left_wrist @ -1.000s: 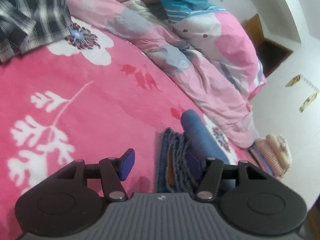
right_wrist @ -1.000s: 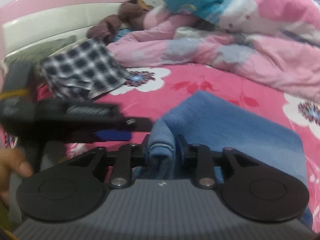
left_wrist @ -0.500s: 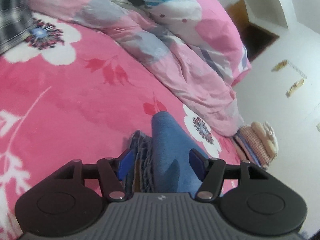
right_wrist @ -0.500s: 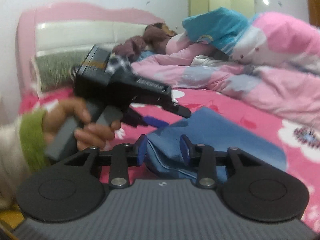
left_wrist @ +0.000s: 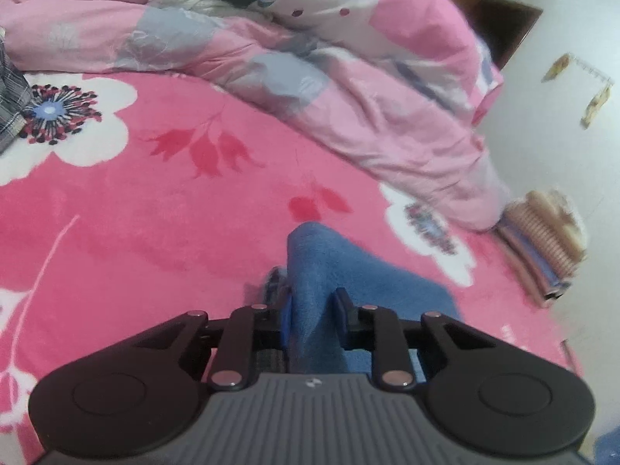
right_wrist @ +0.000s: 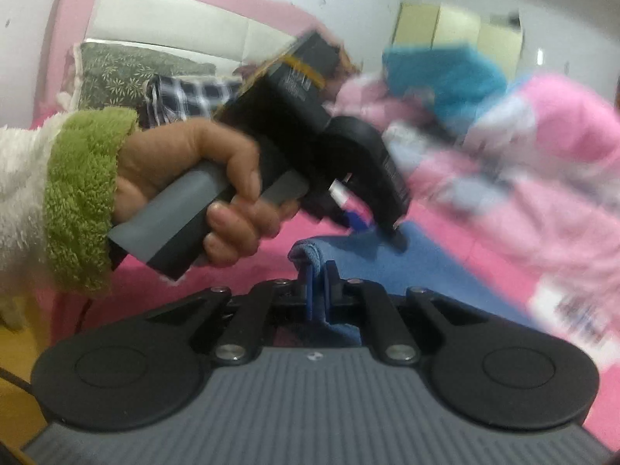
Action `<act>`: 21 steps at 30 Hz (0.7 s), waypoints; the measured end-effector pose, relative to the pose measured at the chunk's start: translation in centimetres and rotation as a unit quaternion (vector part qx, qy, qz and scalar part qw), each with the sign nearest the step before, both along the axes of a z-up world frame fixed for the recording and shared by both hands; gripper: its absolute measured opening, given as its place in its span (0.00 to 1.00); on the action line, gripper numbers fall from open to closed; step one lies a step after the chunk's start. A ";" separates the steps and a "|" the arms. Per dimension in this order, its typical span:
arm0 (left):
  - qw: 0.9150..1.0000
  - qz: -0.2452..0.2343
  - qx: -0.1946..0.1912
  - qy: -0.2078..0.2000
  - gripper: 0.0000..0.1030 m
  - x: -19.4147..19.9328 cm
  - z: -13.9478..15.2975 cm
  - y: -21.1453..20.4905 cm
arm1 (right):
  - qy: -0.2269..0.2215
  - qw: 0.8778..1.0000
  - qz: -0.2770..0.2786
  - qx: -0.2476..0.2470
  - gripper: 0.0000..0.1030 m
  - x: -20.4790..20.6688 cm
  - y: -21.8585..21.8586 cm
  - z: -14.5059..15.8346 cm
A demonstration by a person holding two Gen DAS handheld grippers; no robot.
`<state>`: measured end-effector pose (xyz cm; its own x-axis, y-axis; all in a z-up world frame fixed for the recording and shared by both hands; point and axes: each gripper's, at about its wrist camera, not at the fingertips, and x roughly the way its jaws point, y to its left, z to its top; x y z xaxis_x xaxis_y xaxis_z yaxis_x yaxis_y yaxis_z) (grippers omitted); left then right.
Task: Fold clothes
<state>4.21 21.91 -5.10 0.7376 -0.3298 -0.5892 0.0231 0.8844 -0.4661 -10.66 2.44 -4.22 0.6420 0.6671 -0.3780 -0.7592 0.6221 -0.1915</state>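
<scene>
the blue garment (left_wrist: 348,275), a soft fleecy knit, lies near the close edge of the pink floral blanket (left_wrist: 135,232), bunched up into a ridge where both tools have it. the left gripper (left_wrist: 313,310) has its fingers drawn in on a raised fold of the cloth, the blue fabric filling the narrow gap between them; a striped or ribbed layer peeks out just beside the left finger, though it is too blurred to name. the right gripper (right_wrist: 318,285) is pinched nearly together on a rolled hem or corner of the same garment (right_wrist: 418,259), with a flat blue panel spreading away beyond it. in the right wrist view the person's left hand (right_wrist: 193,190), in a green and white fleece sleeve (right_wrist: 83,193), holds the other tool over the far part of the cloth. as for progress, the garment looks partly gathered, with at least one layer doubled, but it is not a neat flat packet now; whether this pinch is making a fold or lifting a folded piece to move it, the pictures do not settle. a checked garment (right_wrist: 186,95) lies loose well apart near the grey pillow (right_wrist: 128,73), so it seems unfolded. a rumpled pink quilt (left_wrist: 348,89) is heaped along the far side, and a folded stack (left_wrist: 542,248) sits at the bed's edge.
</scene>
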 end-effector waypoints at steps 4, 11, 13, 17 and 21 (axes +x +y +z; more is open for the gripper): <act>0.999 -0.003 0.035 0.006 0.36 -0.1 -0.3 -0.2 | 0.113 0.991 0.035 0.060 0.10 1.9 -1.0 -1.6; 0.983 0.022 0.162 -0.081 0.43 -2.6 4.8 -2.2 | 0.161 0.967 0.025 0.197 0.20 0.6 -10.4 1.9; 0.981 -0.009 0.165 -0.102 0.43 -2.8 5.9 -3.6 | 0.175 0.952 -0.032 0.251 0.20 1.6 -14.4 2.4; 0.978 -0.038 0.184 -0.088 0.42 -1.5 4.3 -5.7 | 0.228 0.906 -0.163 0.316 0.22 5.0 -20.8 1.3; 0.974 -0.067 0.204 -0.074 0.40 -0.3 2.8 -7.9 | 0.344 0.822 -0.218 0.397 0.22 8.6 -24.3 -2.3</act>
